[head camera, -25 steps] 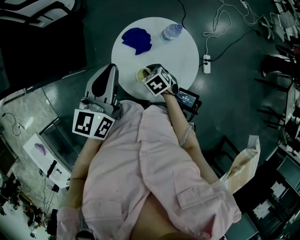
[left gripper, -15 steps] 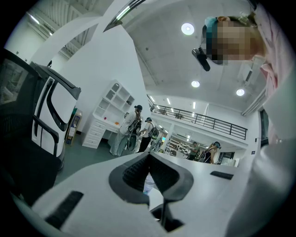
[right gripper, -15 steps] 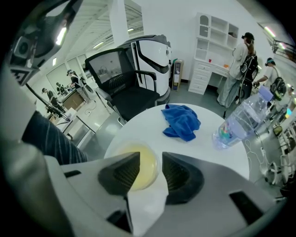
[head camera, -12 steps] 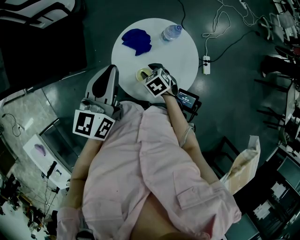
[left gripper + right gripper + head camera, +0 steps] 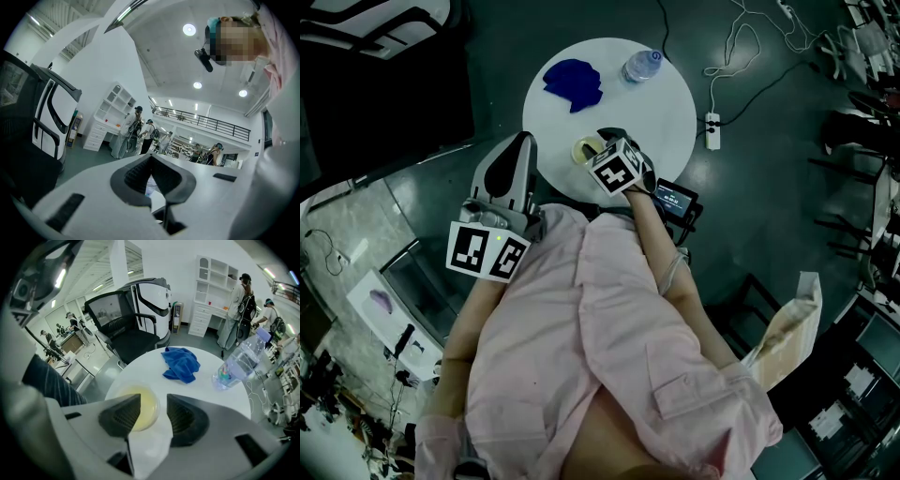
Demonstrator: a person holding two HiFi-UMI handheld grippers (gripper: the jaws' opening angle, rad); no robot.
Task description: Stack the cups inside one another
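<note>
A pale yellow cup stands near the front edge of the round white table. In the right gripper view I look down into this cup. My right gripper points steeply down over it. The right gripper is open and its jaws have just been opening. Part of the cup's rim shows in the gap, and the pads do not press on it. My left gripper is held level beside the table's left edge. Its pads meet at the tips with nothing held.
A crumpled blue cloth and a clear water bottle lie at the table's far side. A small screen device sits by the near edge. A power strip with cables lies on the floor. A black office chair stands beyond the table.
</note>
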